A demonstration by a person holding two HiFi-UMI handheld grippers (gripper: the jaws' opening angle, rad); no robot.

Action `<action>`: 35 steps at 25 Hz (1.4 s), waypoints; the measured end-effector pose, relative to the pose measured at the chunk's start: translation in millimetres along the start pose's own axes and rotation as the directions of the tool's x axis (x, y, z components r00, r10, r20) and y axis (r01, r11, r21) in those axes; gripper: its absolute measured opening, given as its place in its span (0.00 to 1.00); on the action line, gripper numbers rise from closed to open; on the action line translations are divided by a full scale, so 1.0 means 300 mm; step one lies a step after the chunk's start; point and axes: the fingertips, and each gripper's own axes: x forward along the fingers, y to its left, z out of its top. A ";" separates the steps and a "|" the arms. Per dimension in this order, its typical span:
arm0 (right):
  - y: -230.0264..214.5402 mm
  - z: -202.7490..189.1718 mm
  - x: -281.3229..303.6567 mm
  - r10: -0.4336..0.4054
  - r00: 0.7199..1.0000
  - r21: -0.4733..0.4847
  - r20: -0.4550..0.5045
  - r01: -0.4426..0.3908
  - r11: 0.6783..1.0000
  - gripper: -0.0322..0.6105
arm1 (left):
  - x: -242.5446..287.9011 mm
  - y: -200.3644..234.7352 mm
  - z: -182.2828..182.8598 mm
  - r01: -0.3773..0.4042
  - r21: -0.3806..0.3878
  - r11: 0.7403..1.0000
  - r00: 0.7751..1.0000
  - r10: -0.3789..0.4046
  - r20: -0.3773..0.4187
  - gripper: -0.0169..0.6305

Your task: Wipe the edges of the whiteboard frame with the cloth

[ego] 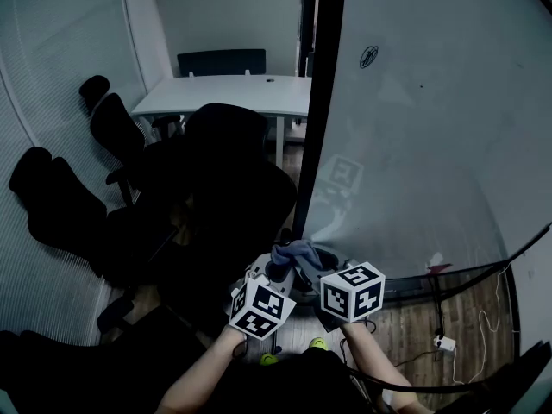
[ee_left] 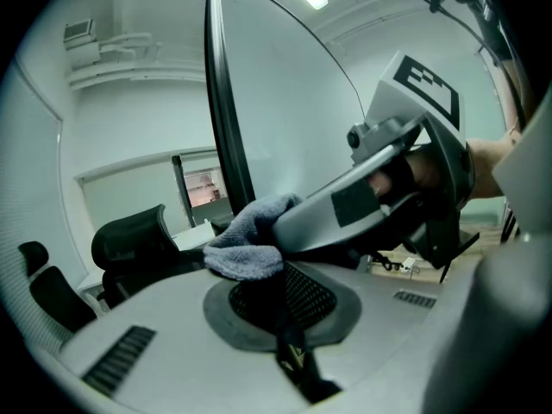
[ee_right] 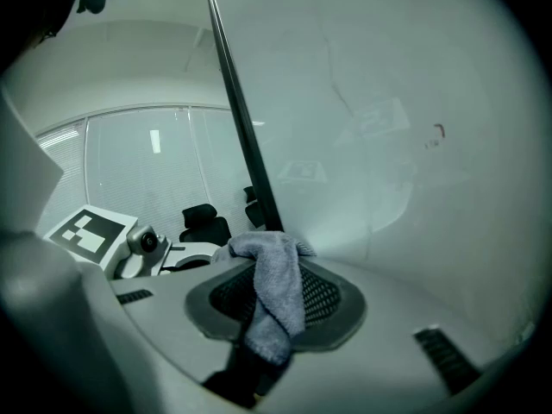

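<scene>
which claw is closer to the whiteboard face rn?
Right. Right claw holds the cloth at the whiteboard's lower left corner, by its dark frame edge; left claw sits just left of it, on the chair side.

My left gripper (ego: pixel 276 272) and my right gripper (ego: pixel 310 264) each carry a white cube (ego: pixel 261 307) printed with black square markers. Up close my shells are smooth pale grey, cut with short slotted vents (ee_left: pixel 121 359). An oval of black mesh (ee_right: pixel 324 294) sits in a darker grey ring, and a round lens housing (ee_right: pixel 147 241) juts beside the left cube.
</scene>
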 end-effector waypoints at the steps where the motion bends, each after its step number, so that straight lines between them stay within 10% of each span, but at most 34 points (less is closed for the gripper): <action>1: 0.005 0.007 -0.002 0.000 1.000 -0.004 0.003 0.000 1.000 0.20 | -0.005 0.002 0.006 0.000 0.003 1.000 1.000 0.000 0.002 0.05; 35: 0.134 0.316 -0.089 0.054 0.998 -0.241 0.034 -0.044 0.970 0.20 | -0.121 0.102 0.299 -0.046 0.199 0.979 0.996 0.030 0.082 0.05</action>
